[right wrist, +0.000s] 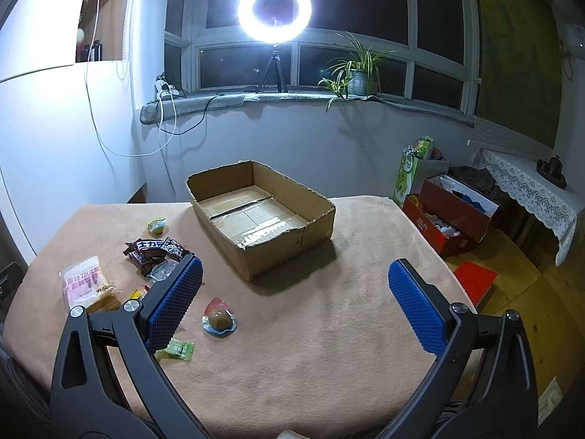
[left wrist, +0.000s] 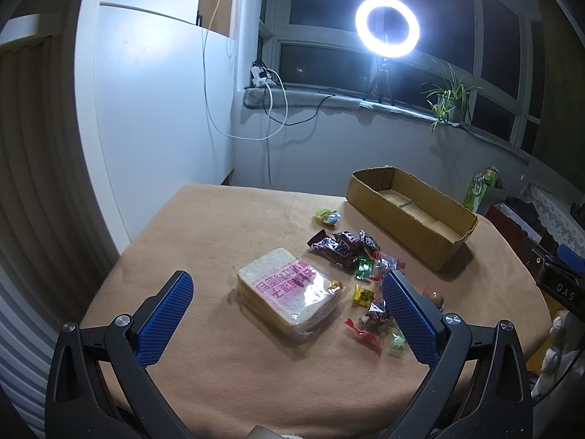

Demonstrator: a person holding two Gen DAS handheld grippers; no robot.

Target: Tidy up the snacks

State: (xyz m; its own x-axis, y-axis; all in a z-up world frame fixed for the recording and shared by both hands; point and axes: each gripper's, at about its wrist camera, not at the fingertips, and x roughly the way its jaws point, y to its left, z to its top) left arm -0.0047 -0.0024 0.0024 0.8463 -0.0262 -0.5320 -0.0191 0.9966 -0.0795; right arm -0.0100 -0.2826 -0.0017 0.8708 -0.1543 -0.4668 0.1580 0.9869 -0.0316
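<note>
A wrapped slab of sliced bread [left wrist: 289, 289] with pink print lies mid-table, between and beyond my open left gripper [left wrist: 289, 314]. Dark chocolate bars [left wrist: 334, 247] and several small wrapped sweets [left wrist: 365, 294] are scattered to its right; a green-topped jelly cup [left wrist: 327, 216] sits farther back. An empty cardboard box [left wrist: 413, 216] stands at the far right. In the right wrist view the box [right wrist: 292, 237] is straight ahead, with a wrapped brown snack [right wrist: 219, 320] and a green sweet [right wrist: 175, 350] near my open right gripper [right wrist: 296, 303]. The bread [right wrist: 86, 283] and chocolate bars [right wrist: 155, 248] lie left.
A tan cloth [right wrist: 329, 347] covers the table. A ring light [right wrist: 274, 9] on a tripod and a potted plant [right wrist: 356, 73] stand on the windowsill. Red boxes [right wrist: 449, 219] and a lace-covered shelf [right wrist: 530, 190] stand on the floor to the right.
</note>
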